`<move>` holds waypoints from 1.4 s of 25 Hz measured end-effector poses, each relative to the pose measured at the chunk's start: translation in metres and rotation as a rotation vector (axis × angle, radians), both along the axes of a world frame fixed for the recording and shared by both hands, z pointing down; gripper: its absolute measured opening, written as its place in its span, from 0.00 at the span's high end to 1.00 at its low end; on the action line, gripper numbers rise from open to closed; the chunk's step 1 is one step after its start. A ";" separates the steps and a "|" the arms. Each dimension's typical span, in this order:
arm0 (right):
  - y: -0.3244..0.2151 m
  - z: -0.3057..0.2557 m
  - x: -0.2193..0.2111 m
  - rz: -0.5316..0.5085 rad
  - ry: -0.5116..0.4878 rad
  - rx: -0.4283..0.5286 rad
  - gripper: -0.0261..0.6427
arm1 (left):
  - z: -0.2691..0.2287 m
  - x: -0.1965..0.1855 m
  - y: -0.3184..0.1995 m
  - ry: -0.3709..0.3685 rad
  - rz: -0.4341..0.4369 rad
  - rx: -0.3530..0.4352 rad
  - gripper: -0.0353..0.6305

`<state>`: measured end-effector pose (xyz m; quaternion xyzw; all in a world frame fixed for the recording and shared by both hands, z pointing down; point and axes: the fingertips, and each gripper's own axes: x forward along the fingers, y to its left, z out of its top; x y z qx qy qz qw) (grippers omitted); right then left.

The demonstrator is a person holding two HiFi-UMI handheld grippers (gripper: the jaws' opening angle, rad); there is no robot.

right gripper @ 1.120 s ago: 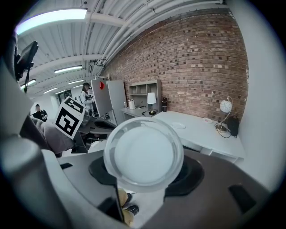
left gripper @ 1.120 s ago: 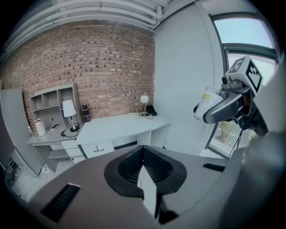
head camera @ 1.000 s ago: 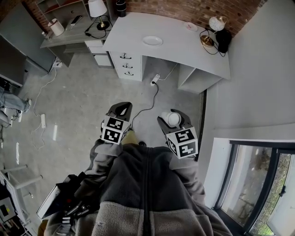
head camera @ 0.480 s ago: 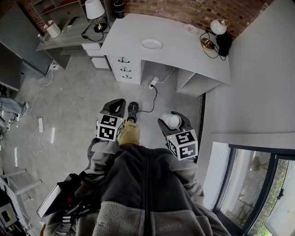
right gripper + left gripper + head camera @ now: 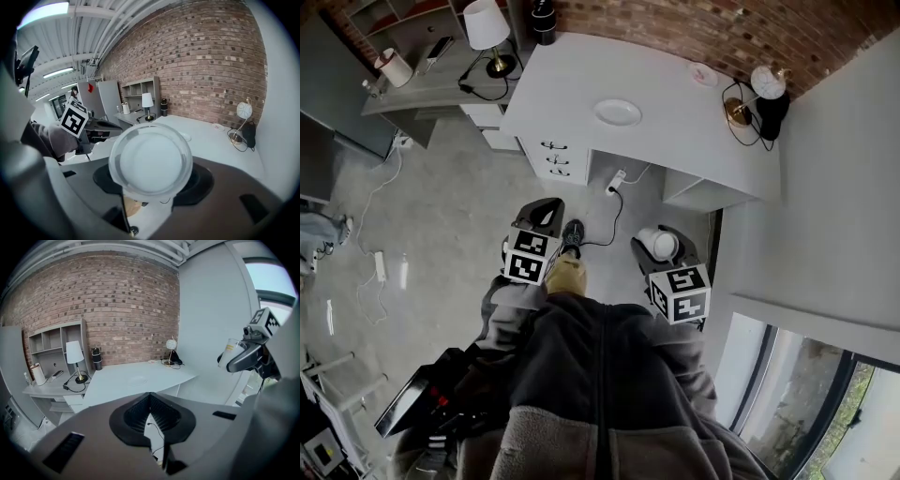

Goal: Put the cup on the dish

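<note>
A clear plastic cup lies sideways in my right gripper, whose jaws are shut on it; in the right gripper view the cup's round base fills the gap between the jaws. The left gripper view shows the same cup held out at the right. A white dish sits in the middle of the white desk, well ahead of both grippers; the dish also shows in the left gripper view. My left gripper is shut on nothing, level with the right one over the floor.
The desk carries a globe lamp and a small pink saucer at its far right, and a black bottle at the back left. A shaded lamp stands on the lower shelf unit. A power cable trails across the floor.
The desk and dish have come a little closer as the person steps forward, one foot now showing by the left gripper. Both grippers keep their hold and spacing.
</note>
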<state>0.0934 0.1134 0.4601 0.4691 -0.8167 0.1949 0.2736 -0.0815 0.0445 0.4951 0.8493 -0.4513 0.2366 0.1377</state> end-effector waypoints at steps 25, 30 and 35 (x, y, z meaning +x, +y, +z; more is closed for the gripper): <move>-0.234 0.005 -0.031 0.056 0.007 -0.071 0.58 | 0.012 -0.003 -0.232 -0.023 0.129 -0.082 0.94; -0.258 0.009 -0.035 0.061 0.015 -0.089 0.58 | 0.023 0.002 -0.252 -0.019 0.144 -0.109 0.94; -0.269 0.024 -0.036 0.052 0.014 -0.115 0.58 | 0.038 0.011 -0.261 -0.021 0.150 -0.137 0.94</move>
